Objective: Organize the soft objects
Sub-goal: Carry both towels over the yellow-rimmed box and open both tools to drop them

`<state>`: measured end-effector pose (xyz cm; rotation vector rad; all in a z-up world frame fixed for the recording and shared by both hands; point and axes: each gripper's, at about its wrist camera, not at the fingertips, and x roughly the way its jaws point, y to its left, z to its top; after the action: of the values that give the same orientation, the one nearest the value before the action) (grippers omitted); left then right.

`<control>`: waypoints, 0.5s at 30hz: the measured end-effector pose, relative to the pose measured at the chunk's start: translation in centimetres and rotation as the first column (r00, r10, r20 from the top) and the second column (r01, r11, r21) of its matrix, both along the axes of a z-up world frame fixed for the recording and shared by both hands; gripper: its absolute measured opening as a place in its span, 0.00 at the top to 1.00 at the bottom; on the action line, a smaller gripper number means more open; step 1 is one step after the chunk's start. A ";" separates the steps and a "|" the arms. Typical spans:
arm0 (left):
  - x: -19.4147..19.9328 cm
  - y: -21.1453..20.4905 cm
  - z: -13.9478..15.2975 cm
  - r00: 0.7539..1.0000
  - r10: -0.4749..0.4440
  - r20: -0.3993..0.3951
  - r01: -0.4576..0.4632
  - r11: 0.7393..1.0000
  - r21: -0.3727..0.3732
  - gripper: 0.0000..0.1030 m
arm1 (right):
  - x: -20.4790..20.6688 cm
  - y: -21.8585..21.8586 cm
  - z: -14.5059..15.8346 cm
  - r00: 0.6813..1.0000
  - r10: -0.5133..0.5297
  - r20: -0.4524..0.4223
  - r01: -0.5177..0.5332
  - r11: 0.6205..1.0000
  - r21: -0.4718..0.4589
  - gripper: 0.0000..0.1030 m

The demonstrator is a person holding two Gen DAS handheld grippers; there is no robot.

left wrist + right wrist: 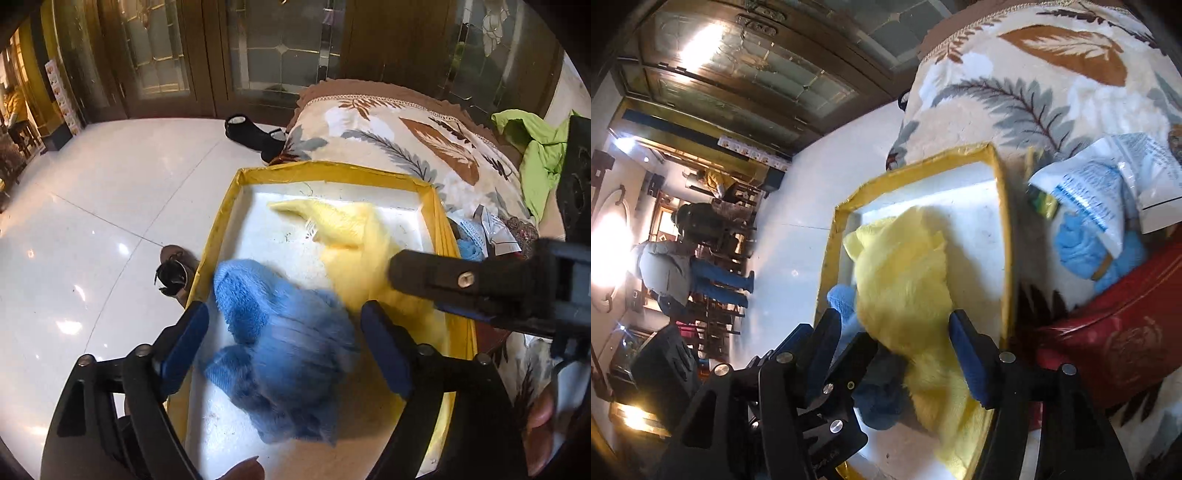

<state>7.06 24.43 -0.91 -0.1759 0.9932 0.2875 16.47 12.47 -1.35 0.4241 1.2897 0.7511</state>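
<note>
- A shallow yellow-rimmed tray (229,206) with a white floor rests on a leaf-patterned blanket (399,140), its left edge over the white tile floor (92,206).
- The blue fluffy cloth (280,332) lies bunched in the tray's near left part, close to the left rim.
- The left gripper (284,343) has its blue-padded fingers (184,347) spread wide, one on each side of the blue cloth; whether they touch it cannot be told.
- The yellow fluffy cloth (905,295) stretches from the tray's far middle to its near right edge, overlapping the blue cloth.
- The right gripper (916,347) straddles the yellow cloth with its jaws apart; a firm grip cannot be confirmed.
- Beyond the tray's right rim, on the blanket, sit a blue cloth in a printed plastic bag (1100,206) and a red box (1115,332).
- A green garment (535,155) lies at the blanket's far right.
</note>
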 end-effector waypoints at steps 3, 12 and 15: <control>-0.3 0.0 0.6 1.000 0.013 0.014 -0.014 0.999 0.039 0.02 | -0.2 -1.5 1.5 1.000 -0.007 0.026 0.007 1.000 0.020 0.38; -1.8 -1.4 3.9 0.997 -0.007 0.073 -0.004 0.989 0.146 0.00 | -2.1 -8.1 6.4 0.990 -0.054 0.131 0.048 0.998 0.044 0.36; -2.1 -2.7 4.8 0.996 -0.027 0.084 0.013 0.987 0.161 0.00 | -3.0 -10.7 7.4 0.982 -0.059 0.179 0.057 0.998 0.018 0.35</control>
<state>4.96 21.74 3.86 -0.0316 0.8817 0.3368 13.52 1.81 6.08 0.3936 1.0996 0.7317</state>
